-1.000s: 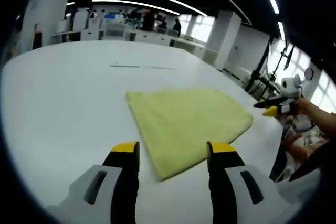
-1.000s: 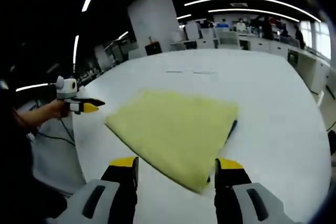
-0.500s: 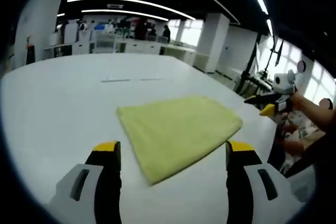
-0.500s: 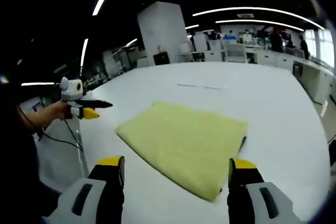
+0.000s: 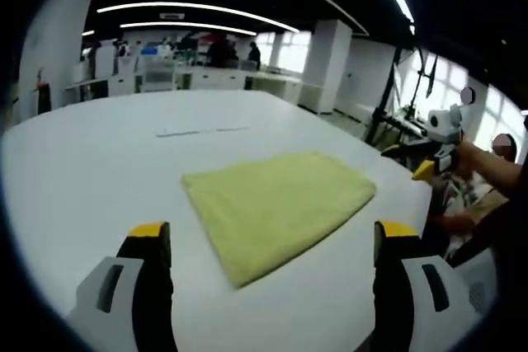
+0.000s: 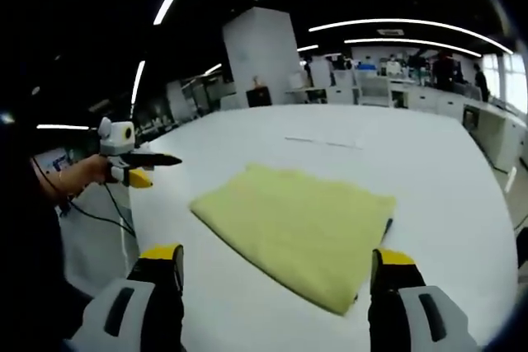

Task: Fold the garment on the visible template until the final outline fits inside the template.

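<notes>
left gripper view: your left gripper (image 5: 272, 241) hangs above the white table (image 5: 91, 162) with its 2 yellow-tipped jaws spread wide, nothing between them. the yellow garment (image 5: 276, 204) lies flat ahead, folded into a neat 4-sided shape, its near corner between the jaws. at the right edge, your right gripper (image 5: 425, 166) pokes in, held in a hand (image 5: 466, 158), off the cloth. a thin pale strip (image 5: 202, 131) lies on the table beyond the garment.

right gripper view: your right gripper (image 6: 276, 265) is also wide apart and empty, above the near table edge. the garment (image 6: 301, 224) sits centred; a thin dark line (image 6: 385, 228) shows along its right edge. your left gripper (image 6: 148, 166) comes in from the left, well clear of the cloth.
</notes>
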Available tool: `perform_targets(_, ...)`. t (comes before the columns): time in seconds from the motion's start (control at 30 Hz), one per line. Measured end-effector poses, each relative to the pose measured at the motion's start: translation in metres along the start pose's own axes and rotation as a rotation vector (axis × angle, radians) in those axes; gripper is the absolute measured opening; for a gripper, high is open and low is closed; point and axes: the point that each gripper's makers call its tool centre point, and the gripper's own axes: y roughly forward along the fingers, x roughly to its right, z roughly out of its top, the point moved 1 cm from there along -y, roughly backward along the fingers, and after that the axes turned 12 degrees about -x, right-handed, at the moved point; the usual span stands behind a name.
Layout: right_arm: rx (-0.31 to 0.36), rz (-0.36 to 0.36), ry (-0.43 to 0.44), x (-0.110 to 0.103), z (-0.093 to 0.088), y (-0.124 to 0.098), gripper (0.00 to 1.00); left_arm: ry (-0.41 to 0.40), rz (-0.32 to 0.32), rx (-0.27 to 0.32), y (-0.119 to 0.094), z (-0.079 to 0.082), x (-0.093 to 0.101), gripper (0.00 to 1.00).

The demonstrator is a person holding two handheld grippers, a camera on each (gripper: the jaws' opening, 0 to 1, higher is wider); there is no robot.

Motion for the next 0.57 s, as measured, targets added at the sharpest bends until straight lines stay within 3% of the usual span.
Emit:
perform_targets(0.27,-0.005,-0.012,-0.017,-0.0037,-0.0033,0.0013,0.96,-0.007,0.001,0.033,-0.0047,0.0036,-0.0005,0.99)
perform_targets(0.57,0.005,-0.016,-0.021,-0.0068,-0.0042,-0.0012,0.99,0.024,0.016,0.006,-0.0023,-0.0011,0.0014,0.99)
